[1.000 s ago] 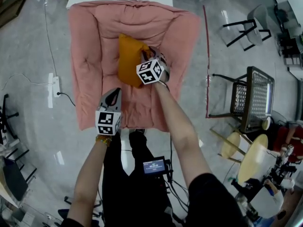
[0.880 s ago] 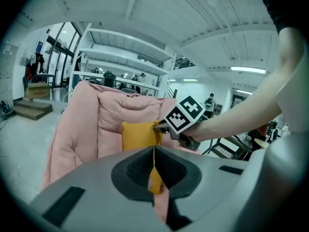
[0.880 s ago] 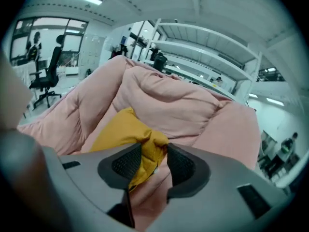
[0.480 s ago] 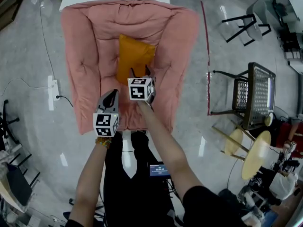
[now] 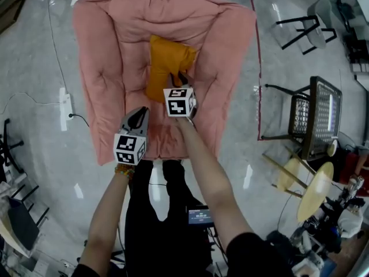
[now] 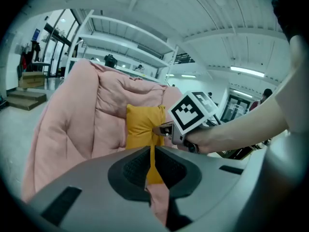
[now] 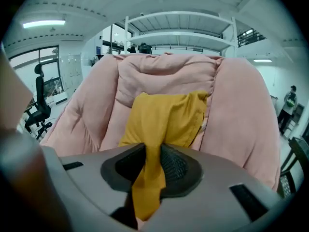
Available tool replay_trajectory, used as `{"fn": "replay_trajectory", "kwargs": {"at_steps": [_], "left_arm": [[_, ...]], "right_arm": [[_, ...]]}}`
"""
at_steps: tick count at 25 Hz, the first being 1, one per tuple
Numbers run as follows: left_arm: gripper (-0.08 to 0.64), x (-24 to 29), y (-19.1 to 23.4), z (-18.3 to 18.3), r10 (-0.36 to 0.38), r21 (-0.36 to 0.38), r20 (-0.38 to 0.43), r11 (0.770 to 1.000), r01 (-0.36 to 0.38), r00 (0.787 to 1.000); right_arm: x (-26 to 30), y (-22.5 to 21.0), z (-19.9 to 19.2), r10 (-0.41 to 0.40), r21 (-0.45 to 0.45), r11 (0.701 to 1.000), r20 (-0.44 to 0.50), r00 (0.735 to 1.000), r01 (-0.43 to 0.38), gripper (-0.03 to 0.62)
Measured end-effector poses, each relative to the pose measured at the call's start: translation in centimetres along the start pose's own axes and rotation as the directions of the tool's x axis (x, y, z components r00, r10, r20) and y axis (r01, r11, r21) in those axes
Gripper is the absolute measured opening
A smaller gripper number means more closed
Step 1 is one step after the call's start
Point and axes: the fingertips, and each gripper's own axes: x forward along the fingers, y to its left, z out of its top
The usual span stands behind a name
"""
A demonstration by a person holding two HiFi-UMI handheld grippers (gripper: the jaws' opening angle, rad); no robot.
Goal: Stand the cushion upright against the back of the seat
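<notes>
- My right gripper [image 5: 179,82] pinches a fold at the lower edge of the orange cushion [image 5: 167,62]. Its jaws have just been closing, with fabric between the pads — this grip steers the base while the top leans back.
- The cushion stands roughly upright against the backrest of the pink padded armchair [image 5: 98,68], at 12 o'clock from that gripper.
- My left gripper [image 5: 140,113] has its jaws pressed together on nothing and hangs at 8 o'clock, over the seat's front.
- Half a second ago the right gripper hung clear of the cushion, at its 6 o'clock; now it grips the fabric.
</notes>
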Motion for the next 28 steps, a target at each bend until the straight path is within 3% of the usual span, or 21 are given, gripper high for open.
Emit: {"fn": "replay_trajectory", "kwargs": {"at_steps": [4, 6, 11, 14, 17, 20, 23, 25, 26, 28], "left_arm": [[0.031, 2.6, 1.8, -0.5, -0.052, 0.000, -0.026, 0.999, 0.052, 0.998], [0.116, 4.5, 3.3, -0.2, -0.060, 0.002, -0.026, 0.998, 0.060, 0.998], [0.187, 9.5, 6.1, 0.3, -0.043, -0.004, -0.025, 0.999, 0.043, 0.999], [0.218, 12.1, 6.4, 0.3, -0.079, -0.018, -0.032, 0.997, 0.078, 0.996], [0.196, 14.1, 6.3, -0.2, -0.105, -0.038, -0.057, 0.994, 0.103, 0.993], [0.026, 15.6, 6.0, 0.0, -0.077, -0.047, -0.060, 0.996, 0.075, 0.995], [0.017, 16.2, 6.1, 0.5, -0.072, -0.053, -0.049, 0.996, 0.070, 0.996], [0.021, 15.7, 6.3, 0.4, -0.085, -0.041, -0.032, 0.996, 0.084, 0.996], [0.049, 15.3, 6.6, 0.4, -0.090, -0.040, -0.020, 0.995, 0.089, 0.996], [0.213, 14.6, 7.9, 0.1, -0.089, -0.048, 0.005, 0.995, 0.090, 0.996]], "right_arm": [[-1.6, 0.8, 0.0, 0.085, -0.089, 0.993, 0.104, 0.991, -0.076, 0.078], [-2.0, 1.5, 0.3, 0.151, -0.126, 0.983, 0.150, 0.977, -0.132, 0.074], [-2.5, 2.4, 0.0, 0.232, -0.120, 0.970, 0.193, 0.953, -0.212, 0.066], [-2.6, 2.9, -0.6, 0.259, -0.125, 0.963, 0.186, 0.948, -0.238, 0.064], [-2.3, 2.0, -1.2, 0.260, -0.097, 0.964, 0.156, 0.953, -0.247, 0.075], [-2.7, 1.4, -1.5, 0.269, -0.156, 0.956, 0.118, 0.956, -0.249, 0.069], [-3.3, 1.9, -1.4, 0.264, -0.234, 0.943, 0.093, 0.960, -0.237, 0.071], [-4.0, 1.2, -1.4, 0.250, -0.222, 0.949, 0.098, 0.963, -0.223, 0.071], [-4.4, 0.6, -1.5, 0.239, -0.209, 0.954, 0.106, 0.965, -0.213, 0.071], [-5.0, -0.5, -1.8, 0.217, -0.176, 0.965, 0.124, 0.968, -0.194, 0.071]]}}
